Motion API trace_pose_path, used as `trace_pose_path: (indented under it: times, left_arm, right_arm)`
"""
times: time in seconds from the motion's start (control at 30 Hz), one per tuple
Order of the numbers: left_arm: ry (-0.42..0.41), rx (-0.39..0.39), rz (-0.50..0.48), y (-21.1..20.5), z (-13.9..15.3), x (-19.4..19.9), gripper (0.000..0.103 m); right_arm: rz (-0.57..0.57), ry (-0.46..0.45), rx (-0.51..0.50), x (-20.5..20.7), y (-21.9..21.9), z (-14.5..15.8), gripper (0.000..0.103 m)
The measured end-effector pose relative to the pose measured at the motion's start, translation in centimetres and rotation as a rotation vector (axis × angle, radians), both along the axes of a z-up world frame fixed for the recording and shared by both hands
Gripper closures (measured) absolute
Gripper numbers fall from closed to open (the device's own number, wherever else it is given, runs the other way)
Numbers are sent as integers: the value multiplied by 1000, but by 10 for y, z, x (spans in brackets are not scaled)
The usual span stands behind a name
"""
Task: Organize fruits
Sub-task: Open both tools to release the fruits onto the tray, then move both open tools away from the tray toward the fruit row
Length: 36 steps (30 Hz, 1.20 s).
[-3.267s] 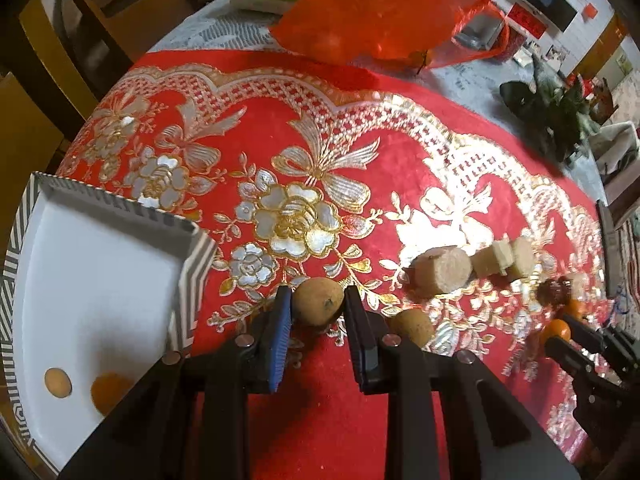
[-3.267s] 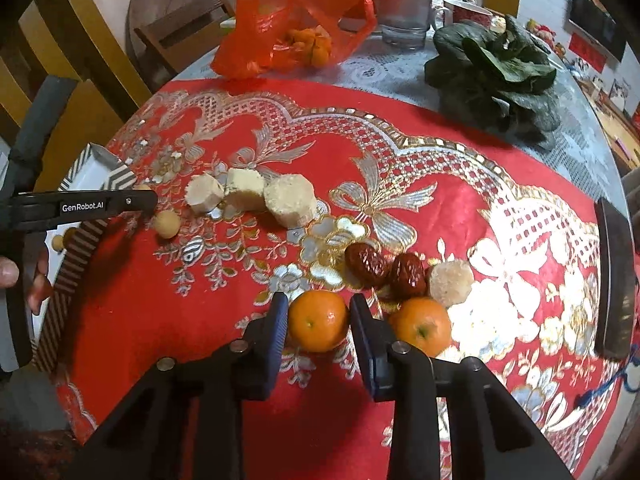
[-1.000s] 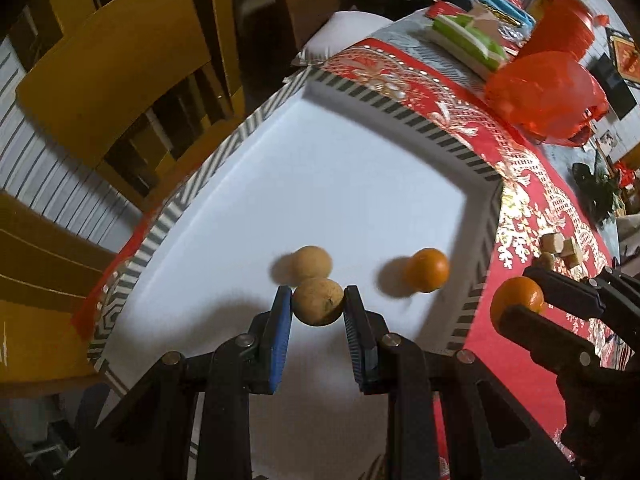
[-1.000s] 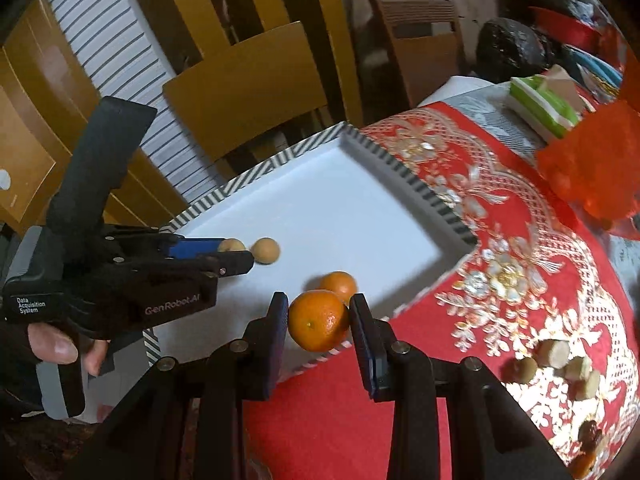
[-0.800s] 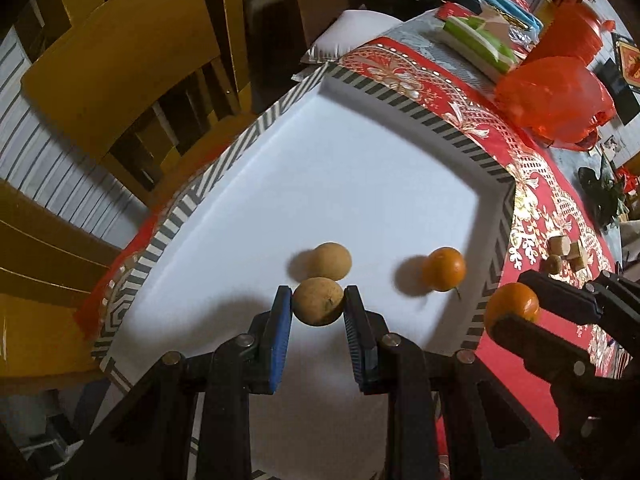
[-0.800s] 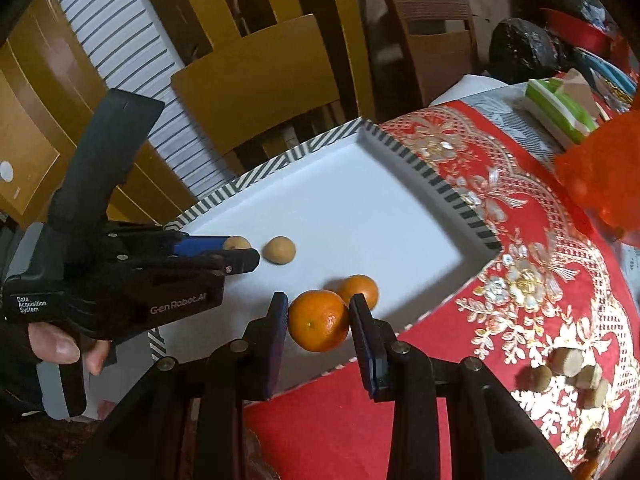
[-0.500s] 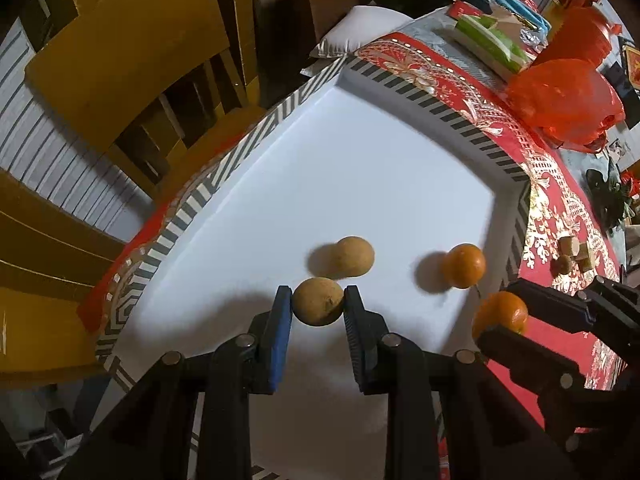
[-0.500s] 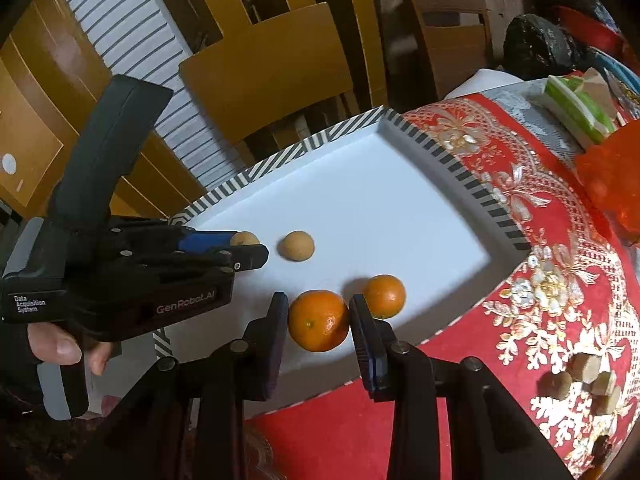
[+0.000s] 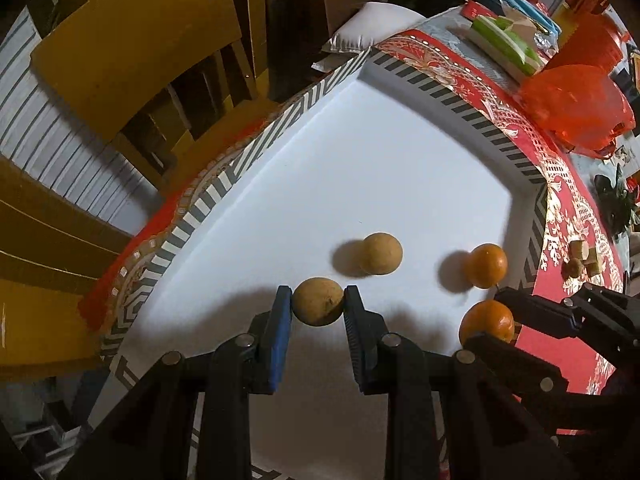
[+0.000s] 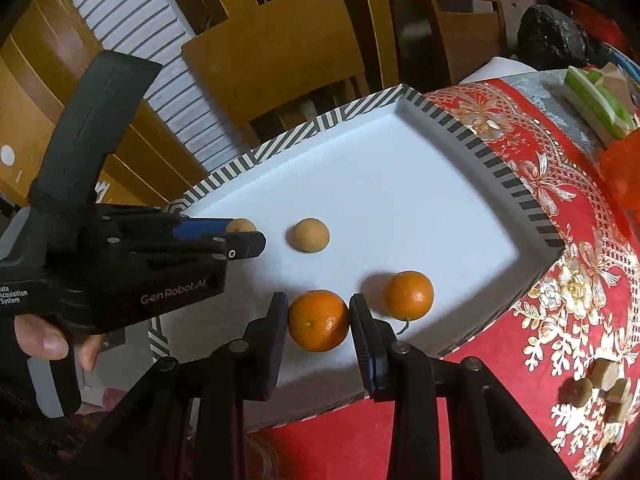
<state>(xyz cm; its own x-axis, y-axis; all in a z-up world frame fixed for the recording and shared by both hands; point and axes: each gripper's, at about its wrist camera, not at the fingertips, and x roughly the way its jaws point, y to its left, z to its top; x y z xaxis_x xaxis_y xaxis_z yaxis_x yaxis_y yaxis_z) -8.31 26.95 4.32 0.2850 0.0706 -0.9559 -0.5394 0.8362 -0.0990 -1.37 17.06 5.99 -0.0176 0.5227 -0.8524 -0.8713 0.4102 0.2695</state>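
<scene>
My left gripper (image 9: 318,302) is shut on a small tan round fruit (image 9: 318,301), held over the white tray (image 9: 400,152) with a striped rim. Another tan fruit (image 9: 380,253) and an orange (image 9: 485,265) lie on the tray floor just beyond. My right gripper (image 10: 319,316) is shut on an orange (image 10: 319,320), also over the tray, close to the lying orange (image 10: 409,294). In the left wrist view the right gripper (image 9: 486,322) comes in from the right with its orange. The right wrist view shows the left gripper (image 10: 240,236) at the left, held by a hand (image 10: 44,338).
The tray sits at the corner of a table with a red and gold cloth (image 10: 576,300). Pale cut pieces (image 10: 606,380) lie on the cloth to the right. An orange-red plastic bag (image 9: 576,108) and a green-white pack (image 9: 504,38) stand farther back. Wooden chairs (image 10: 280,40) stand beyond the tray's edge.
Both grippers have sunk closer to the tray floor with their fruits still held. The right gripper has come in from over the tray's rim to over the tray, beside the lying orange.
</scene>
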Motion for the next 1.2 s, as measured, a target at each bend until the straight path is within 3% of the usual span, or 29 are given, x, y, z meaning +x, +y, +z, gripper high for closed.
trace_pose_path:
  times: [0.63,0.73,0.83,0.9,1.2]
  left_arm:
    - [34,-21,-8,-5,-22,0,77]
    - [30,-17,-2,-4,-21,0,56]
    - [20,16,-6,-5,-15,1,53]
    - [11,20,-2,-5,-11,2,44]
    - [-56,61,-35,-24,21,13,32]
  right_arm:
    - [-8,29,-49,2,15,-37,66]
    - [-11,31,-33,1,14,-36,65]
    - [-18,21,-19,-1,8,-29,56]
    - [-34,23,6,1,3,-22,55]
    - [-133,-4,75,19,-44,12,40]
